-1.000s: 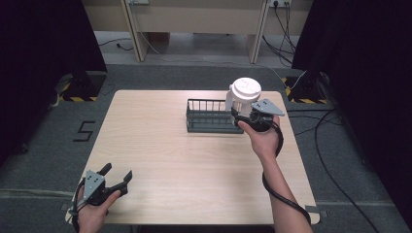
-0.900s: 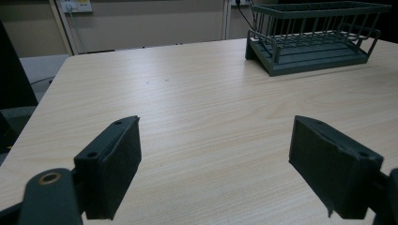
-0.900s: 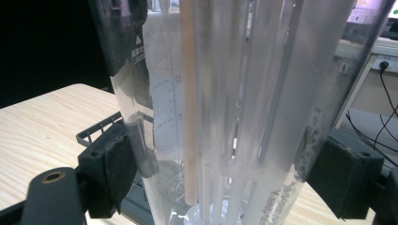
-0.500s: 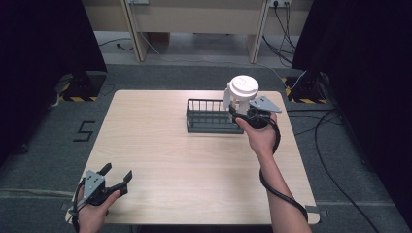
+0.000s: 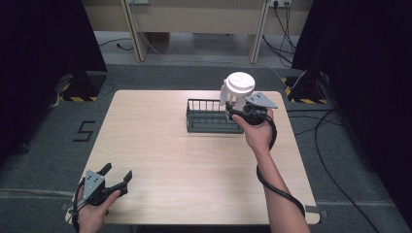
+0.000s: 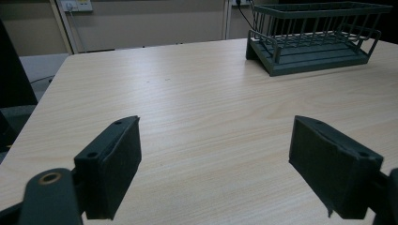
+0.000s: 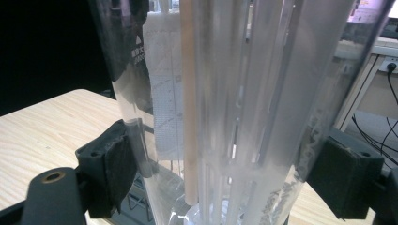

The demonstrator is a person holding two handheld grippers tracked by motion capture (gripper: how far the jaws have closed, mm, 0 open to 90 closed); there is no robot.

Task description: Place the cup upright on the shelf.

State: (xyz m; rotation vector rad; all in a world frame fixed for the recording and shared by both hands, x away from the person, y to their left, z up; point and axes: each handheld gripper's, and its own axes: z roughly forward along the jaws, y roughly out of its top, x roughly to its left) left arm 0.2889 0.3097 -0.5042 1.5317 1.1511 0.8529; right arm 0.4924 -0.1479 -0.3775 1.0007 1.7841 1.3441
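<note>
A clear plastic jug [image 5: 236,95] with a white lid is held upright over the right end of a dark wire rack [image 5: 209,116]. My right gripper [image 5: 233,108] is shut on the jug's body. In the right gripper view the jug [image 7: 234,93] stands between the two pads [image 7: 115,164], with a pale rod and a printed scale seen through its wall. My left gripper [image 5: 116,172] rests open near the table's front left corner, holding nothing. Its view looks across bare wood between the open jaws [image 6: 230,168] toward the rack [image 6: 314,37].
The wooden table [image 5: 194,170] carries just the rack, at its far right. Cables [image 5: 335,145] trail over the grey floor on the right. Black curtains stand on both sides and a pale desk frame [image 5: 194,19] lies beyond the table.
My right gripper has carried the jug slightly farther from the person and a little left, over the rack's right end. The left gripper has stayed put.
</note>
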